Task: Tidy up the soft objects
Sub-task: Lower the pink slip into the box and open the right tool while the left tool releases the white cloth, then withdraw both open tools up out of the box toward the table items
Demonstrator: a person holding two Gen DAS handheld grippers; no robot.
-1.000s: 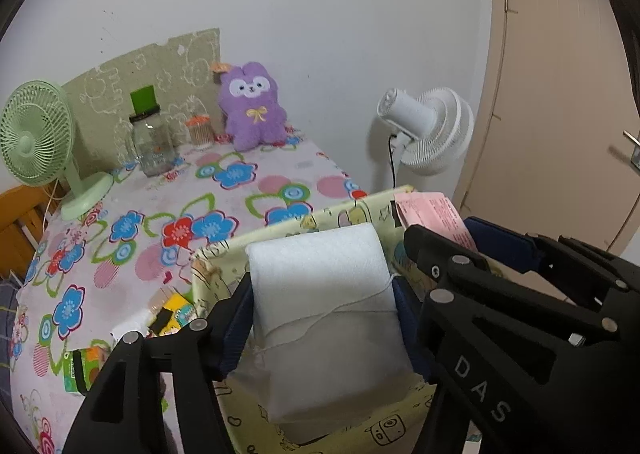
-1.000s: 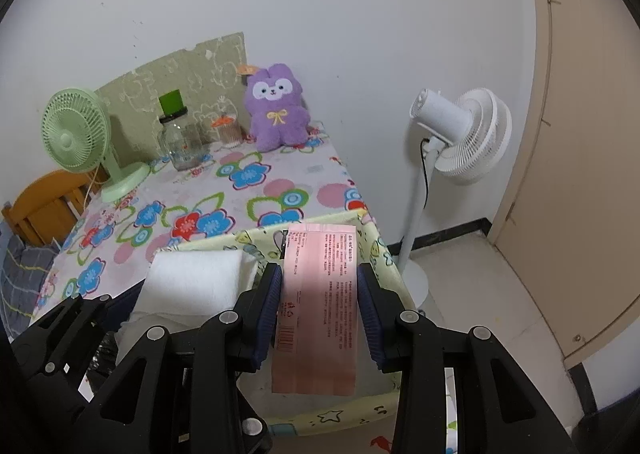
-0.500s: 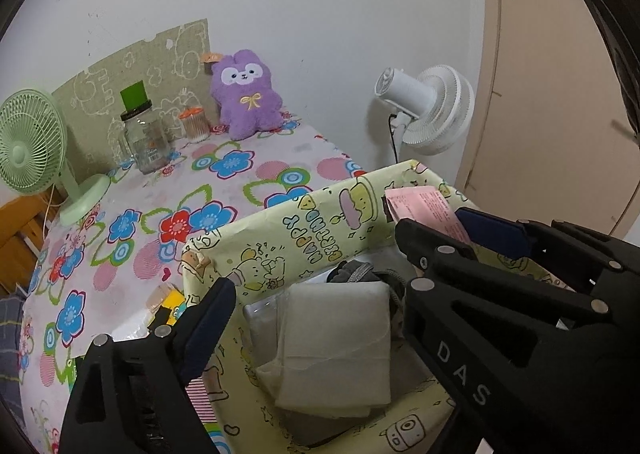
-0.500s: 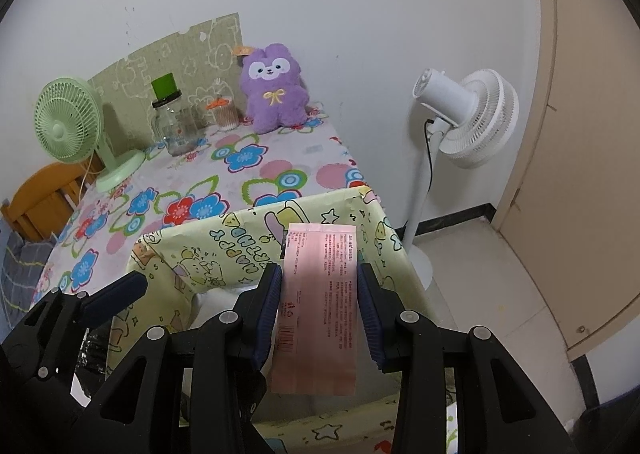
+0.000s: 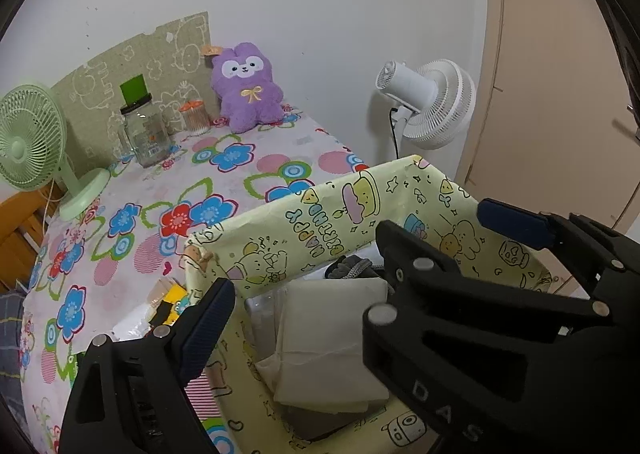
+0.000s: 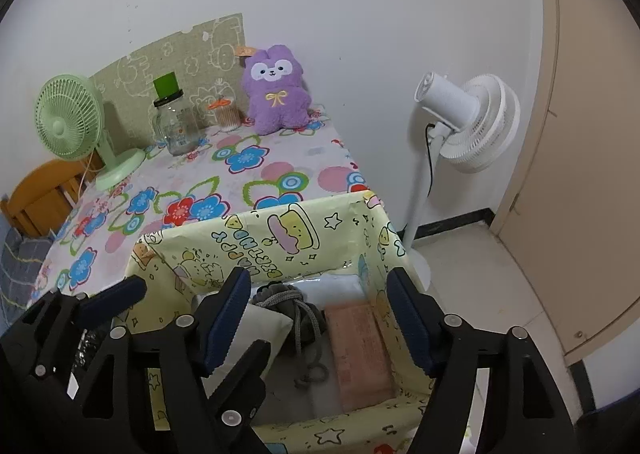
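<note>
A yellow cartoon-print box (image 5: 320, 214) (image 6: 280, 238) stands at the near right corner of the flowered table. Inside it lie a white wrapped soft pack (image 5: 332, 338) (image 6: 264, 324), a grey knitted item with a cord (image 6: 298, 314) (image 5: 352, 268) and a pink flat pack (image 6: 360, 346). My left gripper (image 5: 356, 286) is open and empty above the box, over the white pack. My right gripper (image 6: 320, 314) is open and empty above the box, over the grey item and pink pack. A purple plush rabbit (image 5: 246, 88) (image 6: 278, 90) sits at the table's far edge against the wall.
A green desk fan (image 5: 32, 142) (image 6: 76, 126), a glass jar with a green lid (image 5: 142, 126) (image 6: 172, 122) and a small jar of sticks (image 5: 194, 118) stand at the back. A white floor fan (image 6: 468, 122) stands right of the table. Small packets (image 5: 168, 302) lie left of the box.
My left gripper opened and let the white pack down into the box. My right gripper opened and dropped the pink pack into the box. Both grippers rose slightly.
</note>
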